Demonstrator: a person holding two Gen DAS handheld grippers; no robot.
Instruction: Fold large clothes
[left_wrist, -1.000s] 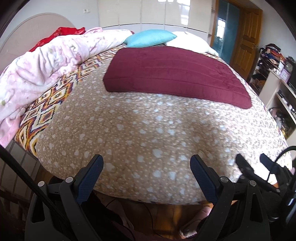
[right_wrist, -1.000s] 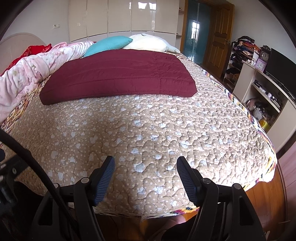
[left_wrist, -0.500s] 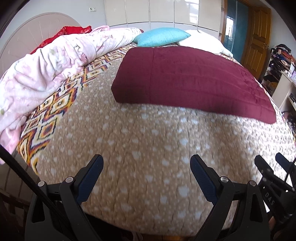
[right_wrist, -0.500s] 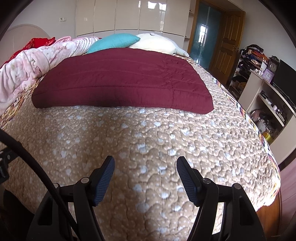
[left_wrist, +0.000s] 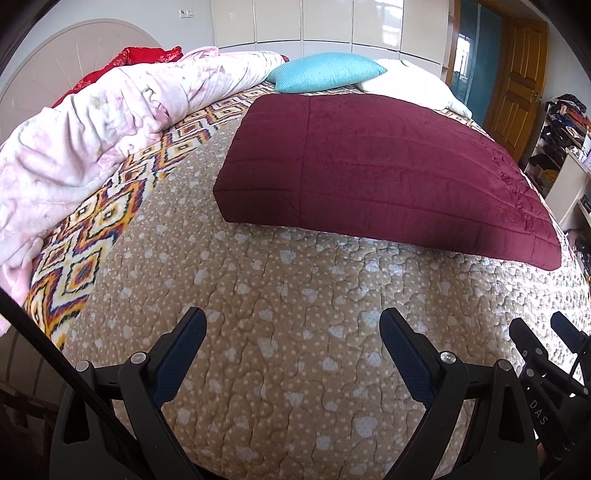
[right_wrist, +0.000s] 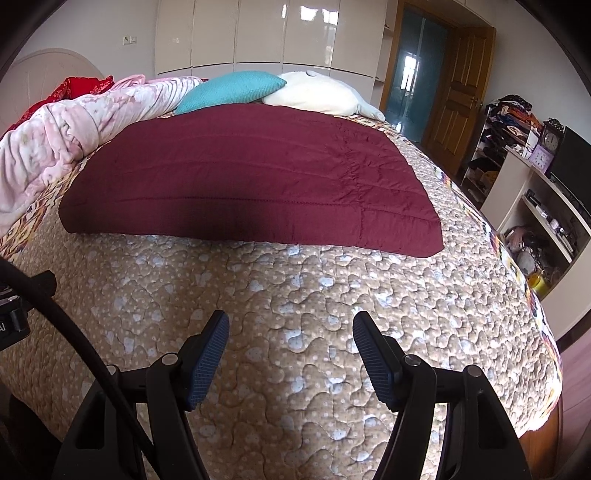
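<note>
The quilted maroon garment (left_wrist: 388, 173) lay flat (unfolded, seemingly); both the left gripper (left_wrist: 291, 332) and the right gripper (right_wrist: 291, 334) hung spread, empty.

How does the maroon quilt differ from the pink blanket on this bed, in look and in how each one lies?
The maroon quilt is one plain dark colour with stitched lines; the pink blanket is pale and mottled. The maroon quilt lies flat as a neat rectangle mid-bed; the pink blanket is bunched in a rumpled heap along the bed's left side. Both rest on the patterned bedspread, and neither tool touches them.
</note>
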